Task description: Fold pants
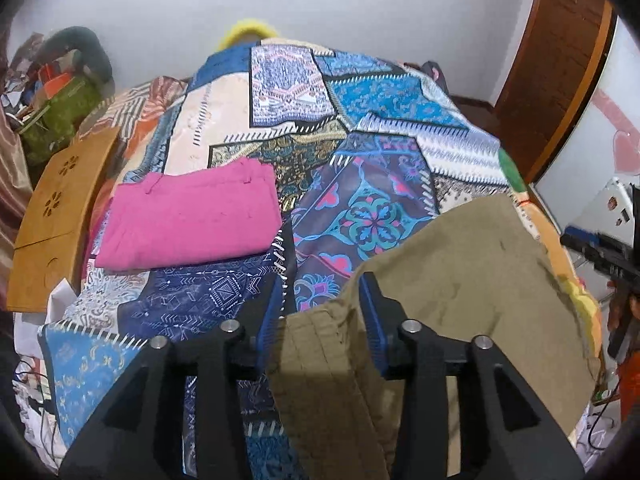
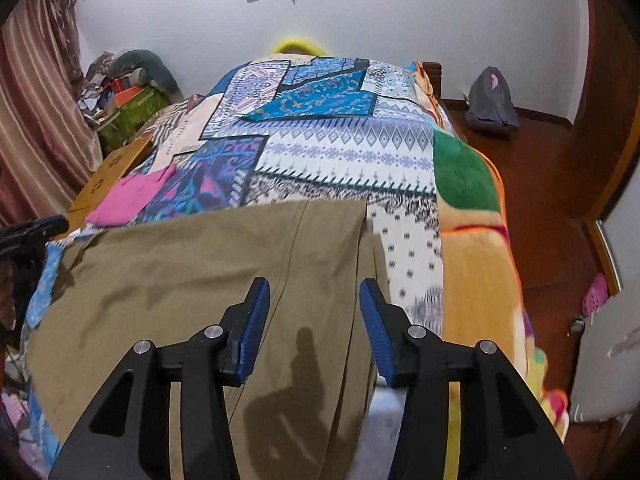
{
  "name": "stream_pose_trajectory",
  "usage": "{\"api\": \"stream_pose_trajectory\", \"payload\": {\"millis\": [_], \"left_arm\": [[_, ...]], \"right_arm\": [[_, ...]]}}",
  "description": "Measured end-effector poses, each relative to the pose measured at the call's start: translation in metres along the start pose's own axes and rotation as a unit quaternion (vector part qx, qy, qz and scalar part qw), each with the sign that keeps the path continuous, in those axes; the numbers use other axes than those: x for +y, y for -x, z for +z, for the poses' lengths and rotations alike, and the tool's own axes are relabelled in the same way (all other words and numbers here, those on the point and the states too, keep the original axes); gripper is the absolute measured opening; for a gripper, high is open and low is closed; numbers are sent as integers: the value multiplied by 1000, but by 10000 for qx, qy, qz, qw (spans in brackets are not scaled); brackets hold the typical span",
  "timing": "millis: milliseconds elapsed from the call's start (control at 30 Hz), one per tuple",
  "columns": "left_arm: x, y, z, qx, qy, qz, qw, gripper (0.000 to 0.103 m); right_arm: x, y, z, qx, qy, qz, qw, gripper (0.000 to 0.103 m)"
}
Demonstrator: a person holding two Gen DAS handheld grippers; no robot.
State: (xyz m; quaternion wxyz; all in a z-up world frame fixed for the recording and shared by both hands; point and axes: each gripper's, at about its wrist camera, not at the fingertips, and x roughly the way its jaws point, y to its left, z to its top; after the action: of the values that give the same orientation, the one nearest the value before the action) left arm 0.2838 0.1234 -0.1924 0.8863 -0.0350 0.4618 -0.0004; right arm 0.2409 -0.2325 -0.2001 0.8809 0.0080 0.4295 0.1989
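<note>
Left wrist view showed our left gripper [image 1: 320, 300] with its blue pads [image 1: 370, 320] spread apart and the bunched waistband of the khaki pants [image 1: 460, 268] lying between them; we could not tell whether the pads pressed the cloth or merely flanked it. From there the pants ran off to the right over the near part of the patchwork bedspread [image 1: 372, 208], with the right gripper's dark body just visible at the frame's right edge. Farther back and to the left lay a folded pink garment [image 1: 188, 220], well apart from the pants, and beside the bed stood a wooden board [image 1: 52, 224] with flower cutouts. In the right wrist view our right gripper [image 2: 315, 320] hovered with its fingers spread wide, grasping nothing, above the khaki pants [image 2: 192, 272], which lay flat across the bed's near end, the gripper's shadow falling on the cloth. Beyond them we saw the bedspread [image 2: 340, 152], the pink garment [image 2: 132, 194] at left, an orange blanket [image 2: 476, 272] along the right edge, and a grey backpack [image 2: 490, 100] on the floor by the wall.
</note>
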Motion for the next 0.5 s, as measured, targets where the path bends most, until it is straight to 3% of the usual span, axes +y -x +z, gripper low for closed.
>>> {"api": "stream_pose_trajectory", "payload": {"millis": [100,133,433,467,500], "left_arm": [[1,-9,-1,13,-89,81,9999,57],[2,-12,-1,16,-61,64,10000,61],[8,-53,-7,483,-225,136,9985,65],[11,-57,-8,518,-148,92,9985,66],[12,-59,-9,525,-94,72,9986,66]], "right_arm": [[-5,-15,11,-106,16,-191,9998,61],[-7,-20,15,-133,20,-207,9997,61],[-23,-78,42,372,-117,72,9992,61],[-24,-85,43,445,-117,47,9989,58],[-26,-91,43,490,-116,31,9987,46]]}}
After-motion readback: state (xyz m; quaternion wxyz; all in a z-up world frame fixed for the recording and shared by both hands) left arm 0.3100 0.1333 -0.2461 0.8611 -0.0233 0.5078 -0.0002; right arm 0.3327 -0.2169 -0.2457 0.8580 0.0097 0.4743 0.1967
